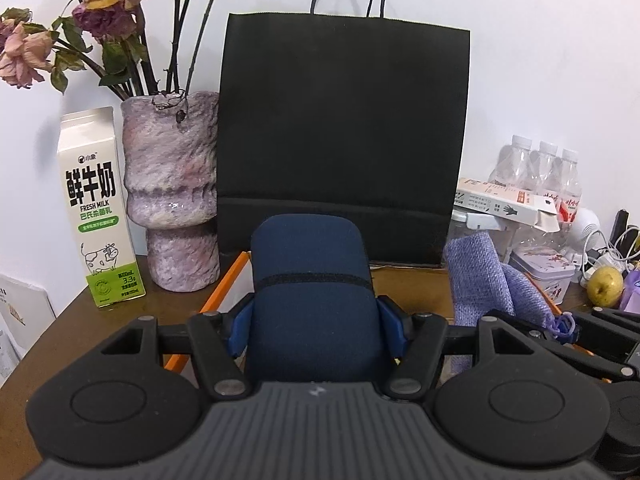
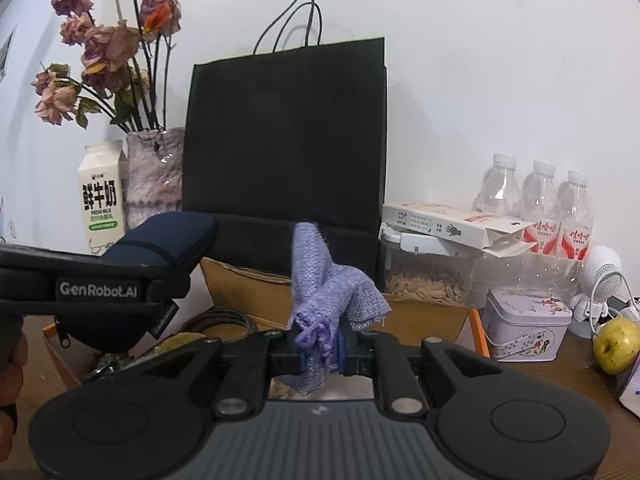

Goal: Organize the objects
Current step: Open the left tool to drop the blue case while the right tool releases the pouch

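My left gripper is shut on a navy blue soft pouch and holds it above an orange-edged cardboard box. The pouch also shows in the right wrist view, at the left with the left gripper. My right gripper is shut on a purple woven drawstring bag that stands up from the jaws. The bag also shows in the left wrist view. The cardboard box lies below both grippers and holds a coiled cable.
A black paper bag stands behind the box. A milk carton and a vase of dried roses stand left. At the right are water bottles, a white carton, a seed container, a tin and a pear.
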Demonstrator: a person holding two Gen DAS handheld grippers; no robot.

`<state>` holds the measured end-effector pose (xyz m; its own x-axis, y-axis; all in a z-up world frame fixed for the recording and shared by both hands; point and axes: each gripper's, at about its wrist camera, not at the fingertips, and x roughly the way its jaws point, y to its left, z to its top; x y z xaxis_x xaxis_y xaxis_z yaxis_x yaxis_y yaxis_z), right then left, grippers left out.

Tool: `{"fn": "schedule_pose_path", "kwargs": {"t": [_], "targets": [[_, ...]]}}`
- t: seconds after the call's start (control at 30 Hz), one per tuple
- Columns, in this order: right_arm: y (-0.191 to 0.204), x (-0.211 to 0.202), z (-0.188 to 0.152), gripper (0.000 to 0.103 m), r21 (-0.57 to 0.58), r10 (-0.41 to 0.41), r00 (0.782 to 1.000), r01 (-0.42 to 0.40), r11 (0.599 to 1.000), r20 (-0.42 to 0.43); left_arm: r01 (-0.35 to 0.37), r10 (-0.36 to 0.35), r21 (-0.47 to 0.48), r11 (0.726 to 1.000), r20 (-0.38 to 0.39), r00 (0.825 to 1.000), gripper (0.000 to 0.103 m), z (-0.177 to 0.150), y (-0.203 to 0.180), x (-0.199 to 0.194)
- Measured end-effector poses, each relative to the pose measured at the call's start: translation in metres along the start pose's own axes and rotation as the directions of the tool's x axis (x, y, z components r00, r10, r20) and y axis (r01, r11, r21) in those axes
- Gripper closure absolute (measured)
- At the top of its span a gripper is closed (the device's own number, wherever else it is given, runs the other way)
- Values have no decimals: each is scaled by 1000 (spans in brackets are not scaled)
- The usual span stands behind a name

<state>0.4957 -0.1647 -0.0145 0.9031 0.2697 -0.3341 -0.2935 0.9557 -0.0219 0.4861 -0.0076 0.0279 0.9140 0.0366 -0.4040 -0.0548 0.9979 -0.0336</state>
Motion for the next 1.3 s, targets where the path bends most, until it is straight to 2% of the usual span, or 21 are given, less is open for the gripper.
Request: {"fn": "schedule_pose_path", "kwargs": {"t": [0.13, 0.17, 0.2, 0.23, 0.27, 0.3, 0.37, 0.43, 0.9, 1.3], "targets": [[-2, 3, -2, 75, 1, -5, 1000, 5, 1000, -16, 0, 0, 6, 1000, -8, 1000, 38, -2, 3, 6], [-2, 3, -3, 70, 2, -6, 1000, 6, 1000, -16, -6, 6, 6, 1000, 6, 1000, 36, -2, 4, 5], [-2, 3, -3, 66, 4, -9, 1000, 9, 1000, -18, -13, 13, 9, 1000, 21, 1000, 26, -1, 5, 4], [-3, 3, -3, 55, 8, -12, 1000, 12, 1000, -16, -17, 17, 10, 1000, 38, 999, 20, -1, 6, 1], [-3, 2, -3, 39, 13, -19, 1000, 19, 1000, -11, -18, 17, 8, 1000, 52, 998, 8, -1, 7, -1], [-3, 1, -3, 32, 17, -28, 1000, 28, 999, -4, -22, 22, 4, 1000, 67, 998, 0, 0, 8, -3], [-4, 0, -3, 7, 24, -46, 999, 45, 999, 5, -41, 41, -1, 999, 92, 995, 0, -1, 9, -5], [-5, 0, -3, 0, 30, -58, 998, 58, 998, 9, -46, 46, -5, 999, 84, 995, 0, -1, 9, -4], [-5, -2, -3, 0, 32, -61, 998, 61, 998, 4, -56, 57, -18, 998, 73, 996, 0, -5, 14, -3], [1, -17, -1, 0, 36, -55, 998, 54, 998, 18, -60, 62, -19, 998, 82, 995, 0, -7, 19, -19]]}}
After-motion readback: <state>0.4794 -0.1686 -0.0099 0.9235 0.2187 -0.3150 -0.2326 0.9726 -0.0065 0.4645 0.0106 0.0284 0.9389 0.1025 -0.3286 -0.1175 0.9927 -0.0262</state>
